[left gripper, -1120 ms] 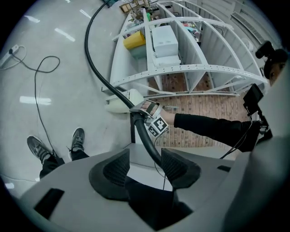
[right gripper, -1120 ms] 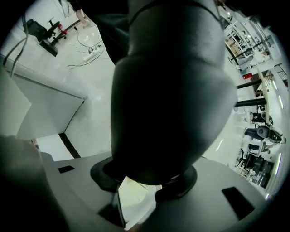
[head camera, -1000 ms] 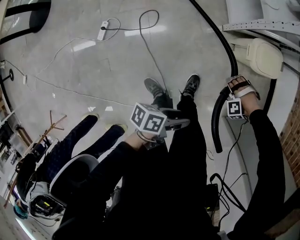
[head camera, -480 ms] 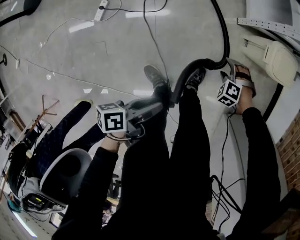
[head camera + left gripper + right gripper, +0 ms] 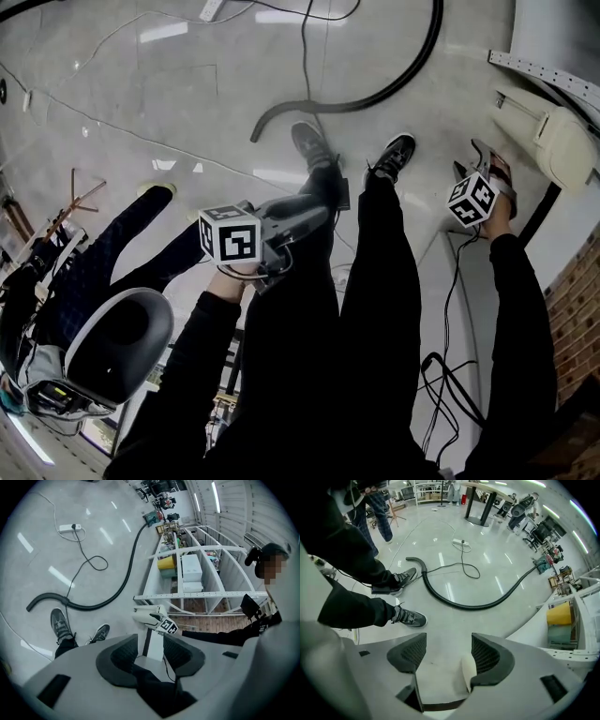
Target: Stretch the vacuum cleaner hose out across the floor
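Observation:
The black vacuum cleaner hose (image 5: 375, 98) lies loose on the pale floor, curving from the top right to its free end (image 5: 258, 131) beyond my shoes. The same hose (image 5: 108, 599) shows in the left gripper view, and the right gripper view has the hose (image 5: 459, 604) as a long arc. My right gripper (image 5: 466, 173) points down at the floor; the right gripper (image 5: 444, 656) has just been opening and is empty. My left gripper (image 5: 319, 214) hangs over my thigh; this left gripper (image 5: 150, 651) has just been closing, its jaws still apart, gripping nothing.
My shoes (image 5: 309, 145) stand just short of the hose end. A seated person with a headset (image 5: 122, 337) is at the left. A cream appliance body (image 5: 562, 141) and white shelving (image 5: 197, 573) lie to the right. A power strip (image 5: 459, 541) and thin cables (image 5: 450, 281) cross the floor.
The right gripper held the hose end a second ago and has let go of it; the hose now lies on the floor farther off. The left gripper swung left and down.

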Demonstrator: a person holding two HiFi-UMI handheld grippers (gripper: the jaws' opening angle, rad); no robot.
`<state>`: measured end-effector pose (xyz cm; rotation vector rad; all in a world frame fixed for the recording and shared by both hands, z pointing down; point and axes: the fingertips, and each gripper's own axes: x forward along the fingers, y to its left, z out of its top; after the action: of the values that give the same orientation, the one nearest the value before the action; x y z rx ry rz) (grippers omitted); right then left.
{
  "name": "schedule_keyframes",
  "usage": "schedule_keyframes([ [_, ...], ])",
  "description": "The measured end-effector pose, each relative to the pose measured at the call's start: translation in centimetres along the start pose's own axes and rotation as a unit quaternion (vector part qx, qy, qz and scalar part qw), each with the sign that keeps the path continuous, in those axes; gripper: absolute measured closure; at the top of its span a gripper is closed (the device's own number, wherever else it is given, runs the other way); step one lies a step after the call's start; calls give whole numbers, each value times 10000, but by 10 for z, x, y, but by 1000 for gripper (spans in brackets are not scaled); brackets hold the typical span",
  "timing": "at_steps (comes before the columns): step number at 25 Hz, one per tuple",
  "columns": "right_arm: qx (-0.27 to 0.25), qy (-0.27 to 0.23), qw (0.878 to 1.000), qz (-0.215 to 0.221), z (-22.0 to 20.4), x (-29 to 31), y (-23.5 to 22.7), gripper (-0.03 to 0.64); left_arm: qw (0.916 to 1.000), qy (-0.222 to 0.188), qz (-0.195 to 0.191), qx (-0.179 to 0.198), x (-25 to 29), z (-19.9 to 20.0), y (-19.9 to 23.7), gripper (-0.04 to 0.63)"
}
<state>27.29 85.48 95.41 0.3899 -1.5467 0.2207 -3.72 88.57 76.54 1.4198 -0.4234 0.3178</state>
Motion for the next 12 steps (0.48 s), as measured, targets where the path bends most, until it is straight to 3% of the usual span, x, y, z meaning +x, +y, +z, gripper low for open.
schedule_keyframes([
  [6, 608, -334, 9974, 217, 37, -1, 14, 311, 9998, -186, 89, 51, 1, 1, 10, 411],
  [10, 1243, -661, 9870, 780, 66, -7, 39, 313, 9975, -389, 566, 187, -13, 4, 27, 411],
  [12, 1513, -824, 9782, 1158, 80, -13, 52, 313, 9942, -344, 910, 452, -18, 4, 32, 411],
])
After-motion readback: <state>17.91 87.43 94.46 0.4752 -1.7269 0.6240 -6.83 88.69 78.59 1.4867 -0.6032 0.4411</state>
